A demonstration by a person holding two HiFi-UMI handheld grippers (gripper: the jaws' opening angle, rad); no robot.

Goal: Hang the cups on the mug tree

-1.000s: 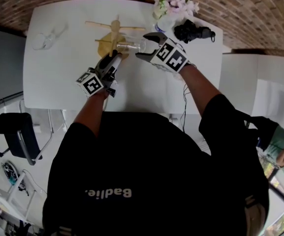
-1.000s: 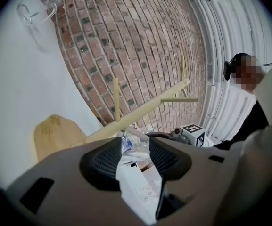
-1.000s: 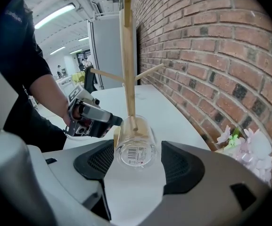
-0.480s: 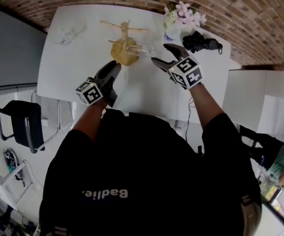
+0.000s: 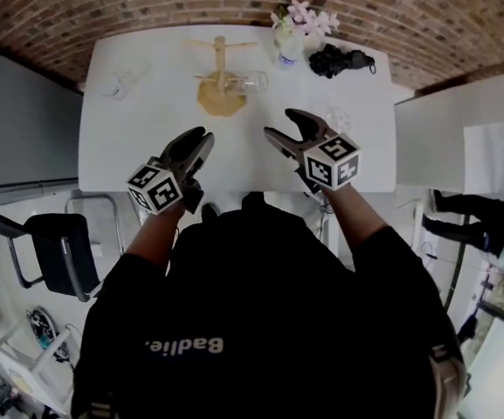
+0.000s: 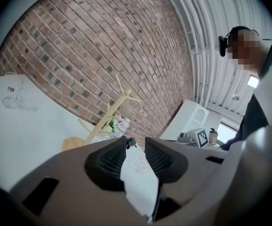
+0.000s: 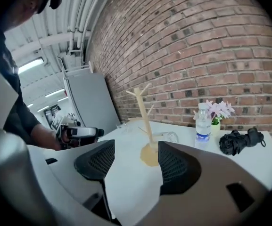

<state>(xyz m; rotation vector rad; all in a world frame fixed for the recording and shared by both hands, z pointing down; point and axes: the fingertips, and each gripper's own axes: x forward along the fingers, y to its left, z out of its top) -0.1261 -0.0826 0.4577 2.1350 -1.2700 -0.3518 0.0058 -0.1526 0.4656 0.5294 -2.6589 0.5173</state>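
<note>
The wooden mug tree [image 5: 219, 59] stands at the far middle of the white table [image 5: 147, 147], with one clear glass cup [image 5: 250, 83] hanging on a low right branch. A second glass cup [image 5: 119, 82] lies on the table at the far left. My left gripper [image 5: 201, 138] hovers over the near table edge, well short of the tree; its jaws are closing with nothing between them. My right gripper [image 5: 279, 122] stands open and empty beside it. In the right gripper view the tree [image 7: 143, 108] and the hung cup [image 7: 169, 137] show beyond the jaws.
A water bottle [image 5: 287, 51] and a small vase of pink flowers [image 5: 305, 17] stand at the back right, with a black bundle [image 5: 339, 59] next to them. A chair [image 5: 55, 256] stands left of the table on the near side.
The right gripper has let go of the glass cup, which now hangs on the tree. Both grippers have drawn back toward the near table edge, and the left jaws have narrowed.
</note>
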